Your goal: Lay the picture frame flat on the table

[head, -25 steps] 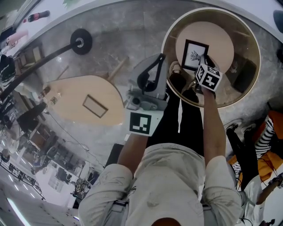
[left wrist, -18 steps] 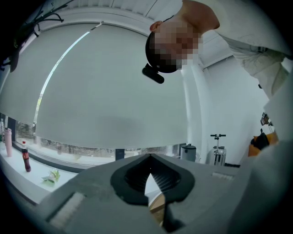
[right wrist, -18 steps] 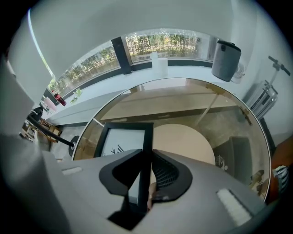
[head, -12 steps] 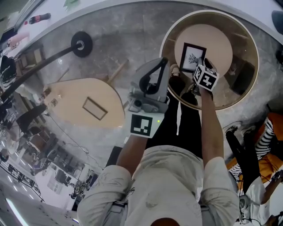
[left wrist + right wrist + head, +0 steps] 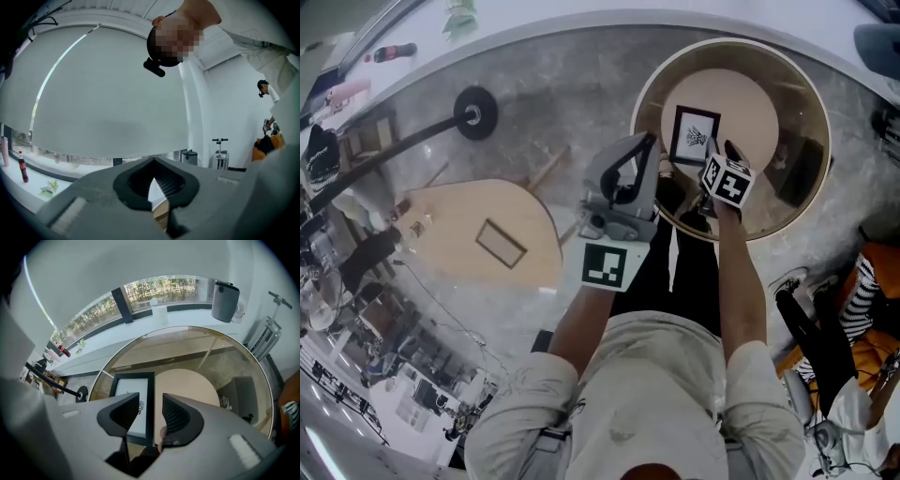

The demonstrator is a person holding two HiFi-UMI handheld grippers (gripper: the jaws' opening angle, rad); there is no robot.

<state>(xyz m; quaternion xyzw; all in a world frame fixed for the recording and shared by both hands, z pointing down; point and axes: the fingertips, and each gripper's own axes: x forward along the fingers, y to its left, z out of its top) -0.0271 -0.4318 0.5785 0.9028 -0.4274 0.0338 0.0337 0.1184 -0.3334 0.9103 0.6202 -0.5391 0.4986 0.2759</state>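
The black picture frame (image 5: pixel 694 136) with a white print lies flat on the round glass table (image 5: pixel 649 84). In the right gripper view the frame (image 5: pixel 149 394) lies under the jaws, its right rail showing through their gap. My right gripper (image 5: pixel 719 159) hovers at the frame's near right corner; its jaws are opening and the pads stand clear of the frame (image 5: pixel 151 411). My left gripper (image 5: pixel 639 150) is held up beside the table's left rim, pointing away from it. Its jaws (image 5: pixel 153 161) meet at the tips with nothing between them.
A wooden drop-shaped table (image 5: pixel 478 220) with a small flat frame (image 5: pixel 502 244) stands to the left. A lamp base (image 5: pixel 473 112) sits on the floor behind it. A dark box (image 5: pixel 797 173) shows under the glass top. A seated person (image 5: pixel 862 300) is at the right.
My right gripper's jaws have spread and let go of the frame, which now rests flat. The gripper has drawn back a little toward me. The left gripper stays raised.
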